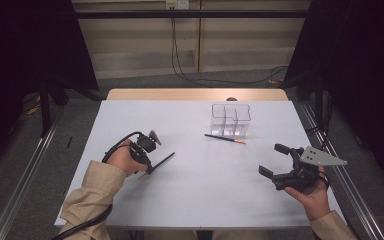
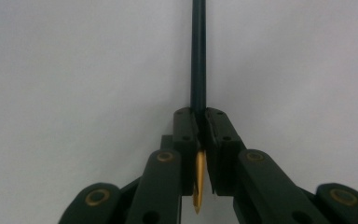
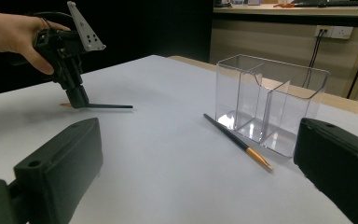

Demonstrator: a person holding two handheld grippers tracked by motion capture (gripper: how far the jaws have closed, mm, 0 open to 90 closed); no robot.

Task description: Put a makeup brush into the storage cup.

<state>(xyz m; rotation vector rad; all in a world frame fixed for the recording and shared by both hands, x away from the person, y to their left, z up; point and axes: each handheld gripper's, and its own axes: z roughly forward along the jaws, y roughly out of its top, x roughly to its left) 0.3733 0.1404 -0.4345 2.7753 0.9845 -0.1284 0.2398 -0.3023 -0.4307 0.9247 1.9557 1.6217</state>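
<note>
While the left gripper [image 1: 149, 167] pointed down at the white surface [image 1: 195, 190], its fingers [image 2: 186, 135] were clamped on a dark pencil [image 2: 198, 56] near its gold end. In the left gripper view, the shaft ran straight out beyond the fingers and the gold tip showed behind them. The pencil lay low over the surface at its front left; whether it touched could not be told. In the right gripper view, the left gripper was seen at far left, the pencil level below it.

The right gripper [image 1: 274, 161] was held at the front right, fingers [image 3: 60, 163] wide apart with nothing between them.

A second pencil [image 1: 224, 138], dark with an orange end, lay flat on the surface near the middle, just in front of a clear holder [image 1: 231, 120]. The holder had several compartments and stood upright toward the far side.
</note>
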